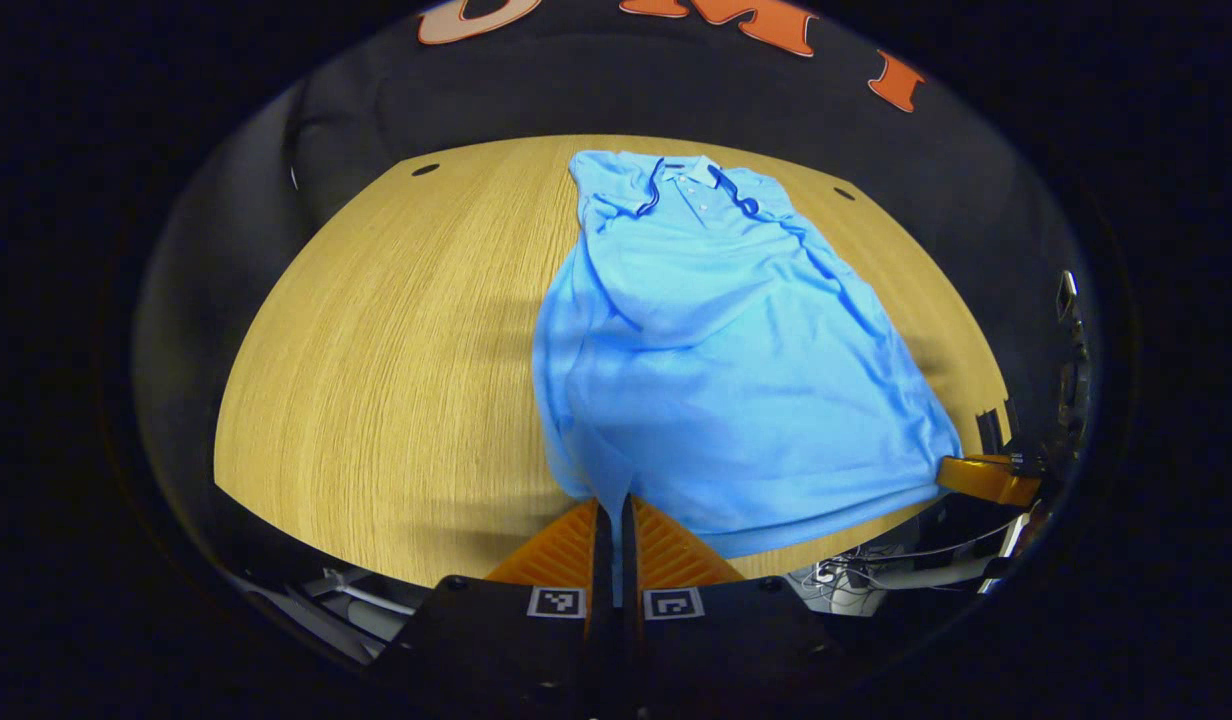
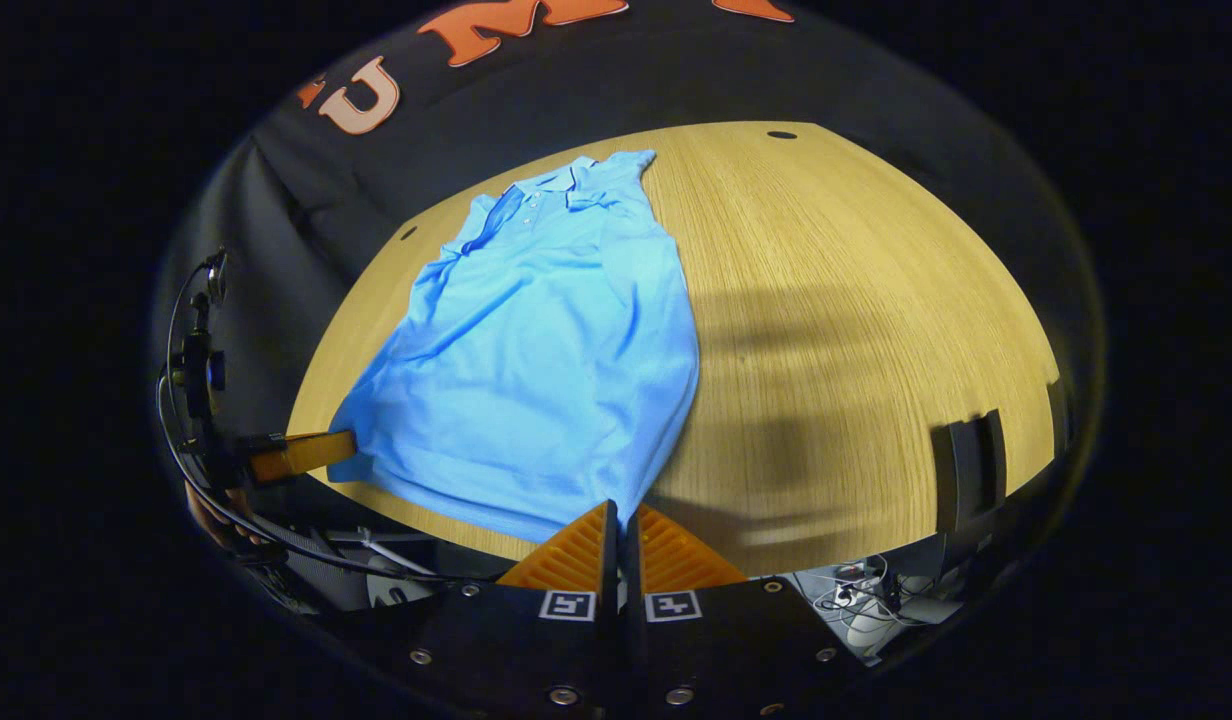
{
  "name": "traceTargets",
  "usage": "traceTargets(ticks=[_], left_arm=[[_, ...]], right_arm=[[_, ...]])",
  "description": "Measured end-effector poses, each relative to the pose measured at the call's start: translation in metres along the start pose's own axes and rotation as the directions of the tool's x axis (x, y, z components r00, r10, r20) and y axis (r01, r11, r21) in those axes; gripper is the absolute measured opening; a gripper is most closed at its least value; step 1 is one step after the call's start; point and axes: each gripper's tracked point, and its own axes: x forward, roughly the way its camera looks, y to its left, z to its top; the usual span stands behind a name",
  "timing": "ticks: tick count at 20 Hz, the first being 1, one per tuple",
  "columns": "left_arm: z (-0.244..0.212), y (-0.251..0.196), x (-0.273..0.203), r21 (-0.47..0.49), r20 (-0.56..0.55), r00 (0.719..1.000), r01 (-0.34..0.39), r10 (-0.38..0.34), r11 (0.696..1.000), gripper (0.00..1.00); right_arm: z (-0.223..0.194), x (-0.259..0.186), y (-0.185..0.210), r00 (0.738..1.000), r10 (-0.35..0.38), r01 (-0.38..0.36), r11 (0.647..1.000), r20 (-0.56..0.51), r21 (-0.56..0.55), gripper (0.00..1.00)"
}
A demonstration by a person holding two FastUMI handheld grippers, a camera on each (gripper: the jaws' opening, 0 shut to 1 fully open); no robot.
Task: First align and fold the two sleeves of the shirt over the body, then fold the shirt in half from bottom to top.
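Currently the shirt, a light blue polo of soft, faintly ribbed knit with a dark-trimmed collar and buttoned placket, lies flat on the table, collar toward the booth wall, hem at the near edge. Both sleeves are folded in over the body, giving a long, narrow outline with slack creases along the sides. Table surface: pale wood-grain laminate, rounded in the fisheye, with small dark holes near the far corners. Left gripper: jaws nearly together, pinching the hem corner, a thin strip of blue fabric visible between the ridged fingers. Right gripper: jaws likewise drawn narrow at the opposite hem corner; cloth meets the fingertips, but whether both press on it is hard to make out. Each view catches the other gripper at the far hem corner, partly cut off. Below the table edge, cables show dimly.
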Motion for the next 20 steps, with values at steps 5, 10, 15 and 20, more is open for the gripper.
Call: traceTargets(ticks=[5,10,15,20], left_arm=[[0.059,-0.012,-0.018,0.001,0.093,0.995,0.045,-0.045,0.999,0.07],[0.113,-0.008,-0.021,0.005,0.156,0.984,0.080,-0.080,0.997,0.07],[0.168,0.001,-0.012,0.053,0.192,0.975,0.101,-0.110,0.993,0.07],[0.221,0.007,0.012,0.088,0.202,0.968,0.131,-0.146,0.987,0.07]], right_arm=[[0.049,-0.016,0.011,0.996,0.064,-0.066,0.997,0.067,0.027,0.04],[0.102,-0.020,0.017,0.991,0.070,-0.075,0.996,0.113,0.046,0.04],[0.159,-0.009,0.023,0.987,0.050,-0.051,0.999,0.150,0.007,0.04],[0.213,0.011,0.028,0.984,0.020,-0.020,1.000,0.177,-0.002,0.04]])
